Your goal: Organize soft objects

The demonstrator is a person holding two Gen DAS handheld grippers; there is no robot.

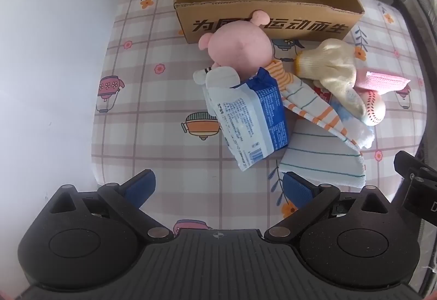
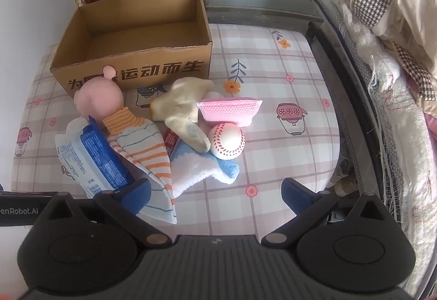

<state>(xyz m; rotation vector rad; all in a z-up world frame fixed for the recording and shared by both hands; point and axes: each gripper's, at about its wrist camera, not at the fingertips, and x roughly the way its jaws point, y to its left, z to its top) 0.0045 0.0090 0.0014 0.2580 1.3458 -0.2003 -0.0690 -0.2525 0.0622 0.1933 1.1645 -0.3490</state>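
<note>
- Soft pile on the checked bedsheet point(image 2: 273, 152), just in front of the open cardboard box point(image 2: 131, 65); box interior shows nothing in it.
- Pink plush doll point(image 2: 99, 100): round head toward the box, orange-striped collar, ear overlapping the box's printed front. Body hidden under a striped cloth point(image 2: 147, 152) and a blue-white wipes pack point(image 1: 254, 119).
- Wipes pack long axis runs from the doll's neck toward the left gripper, barcode end nearest.
- Cream knit glove point(image 2: 183, 111) lies across the pile, cuff toward the doll, fingers draped against the white ball with red stitching point(image 2: 227, 141).
- Pink knitted piece point(image 2: 230, 109) behind the ball, partly under the glove; shape hard to make out, maybe a small pouch.
- Blue-white fluffy towel point(image 2: 202, 171) under the ball and glove; red packet beneath mostly covered.
- Left gripper point(image 1: 218, 188): fingers spread wide, holding nothing, above the sheet short of the pile.
- Right gripper point(image 2: 215, 196): fingers spread wide, holding nothing; left finger overlaps the striped cloth in view, contact unclear.
- Heap of bedding point(image 2: 396, 54) at right, cut off by the frame.
</note>
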